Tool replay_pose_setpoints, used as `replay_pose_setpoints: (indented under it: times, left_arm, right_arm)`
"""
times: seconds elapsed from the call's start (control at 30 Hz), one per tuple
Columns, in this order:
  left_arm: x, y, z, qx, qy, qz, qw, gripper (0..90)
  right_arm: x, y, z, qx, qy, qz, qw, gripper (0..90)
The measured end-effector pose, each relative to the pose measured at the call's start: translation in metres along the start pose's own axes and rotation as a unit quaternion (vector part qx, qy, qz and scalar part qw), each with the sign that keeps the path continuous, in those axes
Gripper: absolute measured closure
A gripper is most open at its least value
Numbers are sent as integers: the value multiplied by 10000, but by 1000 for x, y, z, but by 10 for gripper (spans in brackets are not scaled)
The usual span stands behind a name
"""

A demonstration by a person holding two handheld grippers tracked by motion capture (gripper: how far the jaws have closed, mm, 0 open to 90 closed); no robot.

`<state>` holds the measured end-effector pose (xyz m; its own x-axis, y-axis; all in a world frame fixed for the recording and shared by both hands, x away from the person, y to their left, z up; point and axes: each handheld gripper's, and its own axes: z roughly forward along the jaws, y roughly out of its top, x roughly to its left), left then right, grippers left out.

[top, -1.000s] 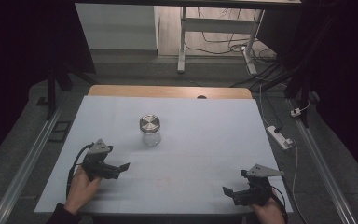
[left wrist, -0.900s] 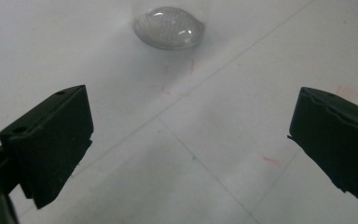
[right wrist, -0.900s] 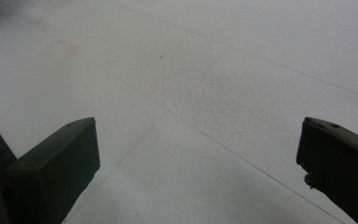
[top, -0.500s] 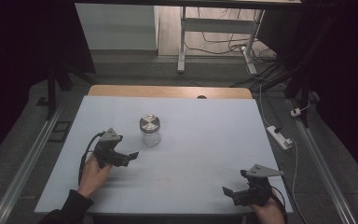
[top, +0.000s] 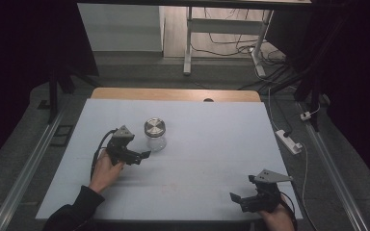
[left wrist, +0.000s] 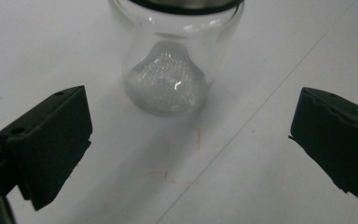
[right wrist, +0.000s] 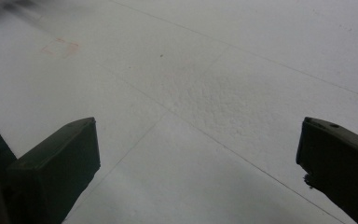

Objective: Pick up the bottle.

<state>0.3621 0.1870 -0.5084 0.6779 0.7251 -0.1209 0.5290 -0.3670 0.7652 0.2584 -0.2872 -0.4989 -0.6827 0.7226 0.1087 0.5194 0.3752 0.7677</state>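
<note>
While upright, lid up, jar (top: 154,134) — left tool (left wrist: 186,154) spread wide, right tool (right wrist: 196,172) too.

My left gripper (top: 142,155) sits out around ten o'clock from me, jaws spread wide and pointing toward two o'clock, my left hand (top: 105,168) wrapped behind it with the sleeve trailing back. My right gripper (top: 235,197) rests low at four o'clock, jaws wide apart, aimed toward nine o'clock.
</note>
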Motion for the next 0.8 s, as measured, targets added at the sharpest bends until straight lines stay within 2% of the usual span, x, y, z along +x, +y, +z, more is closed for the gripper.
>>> replay_pose_setpoints:
  times: [0.13,0.2,0.43,0.63,0.8]
  left_arm:
    - [2,6,6,12,111,51,9999,0]
    - [3,9,9,-58,133,59,9999,0]
    - [2,20,24,-89,125,168,9997,0]
    - [3,28,36,-15,47,293,9996,0]
    - [4,34,46,112,122,384,9991,0]
  right_arm:
    - [0,0,0,2,5,-3,10000,0]
    - [0,0,0,1,3,-8,10000,0]
    - [0,0,0,11,17,-21,10000,0]
    - [0,0,0,14,34,-11,10000,0]
    - [0,0,0,21,41,-6,10000,0]
